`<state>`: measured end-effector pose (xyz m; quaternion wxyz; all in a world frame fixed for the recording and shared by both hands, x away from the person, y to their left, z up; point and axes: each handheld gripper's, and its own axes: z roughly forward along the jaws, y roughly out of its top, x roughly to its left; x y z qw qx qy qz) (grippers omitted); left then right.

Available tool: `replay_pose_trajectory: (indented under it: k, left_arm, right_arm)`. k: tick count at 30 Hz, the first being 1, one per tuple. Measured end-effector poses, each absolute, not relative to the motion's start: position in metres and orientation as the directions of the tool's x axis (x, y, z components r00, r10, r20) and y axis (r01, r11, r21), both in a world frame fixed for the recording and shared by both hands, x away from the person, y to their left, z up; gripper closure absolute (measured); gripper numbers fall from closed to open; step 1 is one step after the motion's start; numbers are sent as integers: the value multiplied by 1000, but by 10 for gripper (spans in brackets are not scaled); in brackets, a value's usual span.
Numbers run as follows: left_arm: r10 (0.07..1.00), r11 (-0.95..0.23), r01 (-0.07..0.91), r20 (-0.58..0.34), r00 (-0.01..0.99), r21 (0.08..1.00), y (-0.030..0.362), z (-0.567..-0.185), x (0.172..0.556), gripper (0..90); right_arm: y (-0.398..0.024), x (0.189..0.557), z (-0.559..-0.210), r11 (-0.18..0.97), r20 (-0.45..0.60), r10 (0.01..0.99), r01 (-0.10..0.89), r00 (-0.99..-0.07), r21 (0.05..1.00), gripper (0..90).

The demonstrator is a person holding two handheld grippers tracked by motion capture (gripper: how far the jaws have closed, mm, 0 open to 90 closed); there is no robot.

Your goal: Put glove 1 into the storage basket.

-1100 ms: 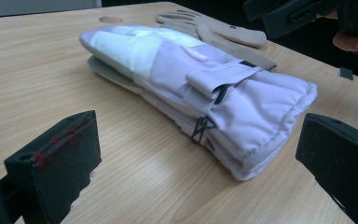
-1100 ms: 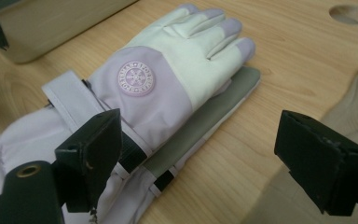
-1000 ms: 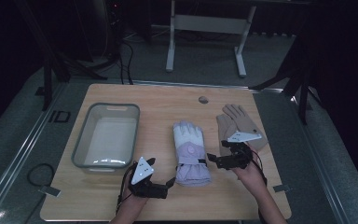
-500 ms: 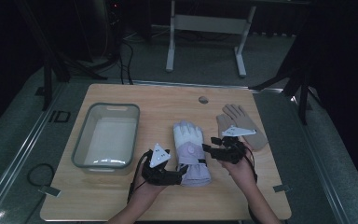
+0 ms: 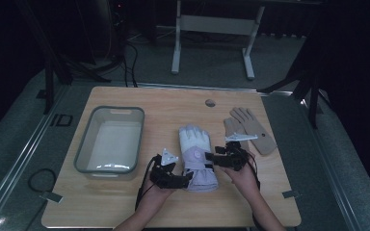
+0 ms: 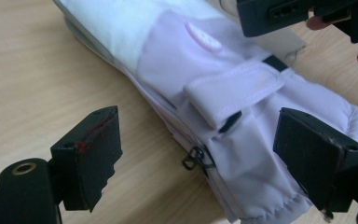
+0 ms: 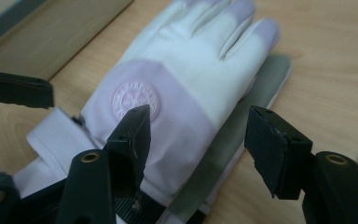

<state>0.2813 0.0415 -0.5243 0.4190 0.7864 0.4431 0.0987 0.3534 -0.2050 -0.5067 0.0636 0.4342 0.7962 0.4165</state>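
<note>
Lilac-and-white padded glove (image 5: pixel 197 156) flat on the wooden table (image 5: pixel 139 207), my two claws at its cuff end.

My left gripper (image 5: pixel 189 178) sits at the cuff's left edge with its jaws spread; in the left gripper view the glove's cuff (image 6: pixel 279 140) lies between them, and neither pad presses on the fabric. My right gripper (image 5: pixel 208 158) is at the glove's right edge; its jaws closed partway and have just been opening again, and in the right gripper view they stand apart over the wrist part near the round badge (image 7: pixel 135 99), gripping nothing. Just left of the glove stands a grey bin (image 5: pixel 84 159). Behind my right hand (image 5: pixel 243 174) a tan glove (image 5: pixel 250 129) lies palm-flat, close beside the lilac one.
</note>
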Motion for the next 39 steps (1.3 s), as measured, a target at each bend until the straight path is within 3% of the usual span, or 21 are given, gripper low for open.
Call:
replay_pose_trajectory:
  k: [8, 11, 15, 17, 19, 25, 30, 36, 39]
  left_arm:
    - [771, -253, 663, -266, 578, 705, 39, -541, 285, 151]
    - [769, -251, 673, -279, 575, 696, 40, -543, 286, 151]
    - [763, -253, 688, -296, 574, 681, 40, -548, 287, 151]
    - [763, -258, 690, -295, 574, 676, 38, -549, 288, 152]
    - [764, -257, 698, -302, 570, 668, 37, -550, 288, 152]
    - [754, -272, 714, -318, 574, 645, 36, -551, 291, 163]
    - [699, -289, 727, -382, 605, 623, 35, -553, 294, 355]
    - [681, -317, 719, -379, 627, 619, 33, -553, 296, 421]
    - [670, -322, 716, -385, 634, 619, 32, -553, 296, 494]
  right_arm:
    - [-206, 367, -537, 294, 312, 767, 739, -561, 606, 324]
    - [-207, 370, -542, 303, 343, 748, 752, -568, 585, 396]
    - [-207, 372, -545, 314, 400, 698, 755, -594, 575, 625]
    - [-205, 368, -542, 349, 344, 702, 723, -623, 596, 727]
    - [-197, 361, -538, 391, 251, 723, 681, -643, 619, 769]
    - [-187, 346, -536, 441, 99, 748, 603, -656, 664, 782]
    - [-182, 343, -535, 463, 54, 754, 587, -655, 664, 783]
    - [-181, 342, -535, 473, 37, 755, 583, -654, 661, 785]
    - [-179, 341, -535, 474, 29, 758, 581, -651, 661, 791]
